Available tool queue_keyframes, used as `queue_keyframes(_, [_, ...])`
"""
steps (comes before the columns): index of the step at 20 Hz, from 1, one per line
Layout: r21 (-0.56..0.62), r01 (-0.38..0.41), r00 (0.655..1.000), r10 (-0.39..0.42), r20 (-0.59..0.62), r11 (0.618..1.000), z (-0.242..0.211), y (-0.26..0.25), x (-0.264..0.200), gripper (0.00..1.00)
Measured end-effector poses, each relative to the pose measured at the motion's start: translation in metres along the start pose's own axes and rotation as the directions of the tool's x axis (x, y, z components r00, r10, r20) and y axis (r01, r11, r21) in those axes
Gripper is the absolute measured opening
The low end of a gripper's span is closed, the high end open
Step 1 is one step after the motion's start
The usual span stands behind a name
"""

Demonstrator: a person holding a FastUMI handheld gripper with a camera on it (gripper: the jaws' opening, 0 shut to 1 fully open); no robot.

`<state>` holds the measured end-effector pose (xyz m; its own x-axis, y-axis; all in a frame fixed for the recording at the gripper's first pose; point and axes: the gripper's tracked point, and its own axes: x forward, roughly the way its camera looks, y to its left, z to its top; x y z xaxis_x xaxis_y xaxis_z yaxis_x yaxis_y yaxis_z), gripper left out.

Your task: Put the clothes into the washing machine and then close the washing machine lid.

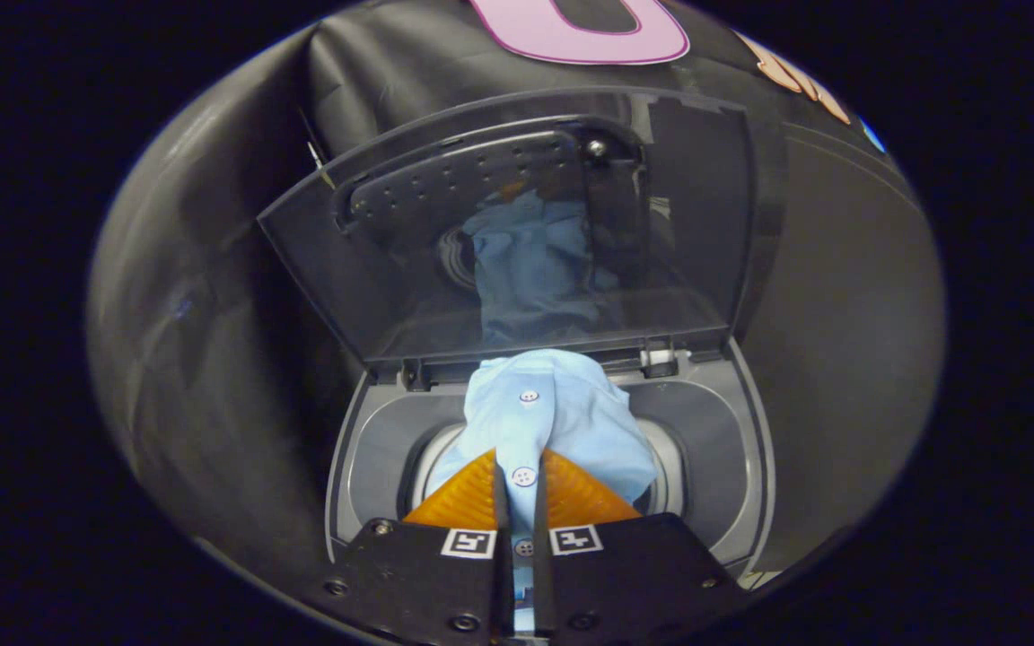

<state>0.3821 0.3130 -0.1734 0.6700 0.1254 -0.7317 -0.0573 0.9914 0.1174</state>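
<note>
Here, gripping: the claw (523, 489), fingers pressed nearly together and pinching the buttoned placket of a light blue shirt (562, 417) between them, one white button (524, 476) sitting right in the narrow gap at the fingertips (472, 495) and another lower down between the finger bodies. Bunching up just ahead of the fingers, the shirt's cloth, rising in a rounded heap and spilling to either side of the tips, a third button showing near its top. Hanging directly under and around that heap, the round drum opening (427, 453) of a top-loading washing machine (732, 467), its grey rim curving out on both sides of the claw; the shirt hovering over the opening, lower folds dipping into it, though how far down is hidden by the fingers. Standing upright just beyond the shirt, the machine's dark translucent lid (687, 215), hinged at the far edge of the rim and tilting back, mirroring the blue cloth in its panel. Draping farther back and around, the booth's black cloth wall (212, 296).
</note>
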Motion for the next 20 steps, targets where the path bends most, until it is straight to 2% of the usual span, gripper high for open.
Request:
queue_keyframes(4, [-0.023, 0.026, 1.0, -0.027, -0.009, 0.999, -0.012, -0.007, 0.014, 0.1])
queue_keyframes(12, [0.001, 0.02, 1.0, -0.02, -0.024, 1.0, -0.027, -0.005, 0.031, 0.14])
queue_keyframes(13, [0.002, 0.019, 0.999, -0.019, -0.037, 1.0, -0.03, -0.005, 0.031, 0.17])
queue_keyframes(14, [0.014, 0.005, 0.998, -0.004, -0.07, 1.0, -0.035, -0.001, 0.029, 0.29])
queue_keyframes(20, [0.018, 0.048, 0.998, -0.047, -0.05, 0.999, -0.03, -0.005, 0.022, 1.0])
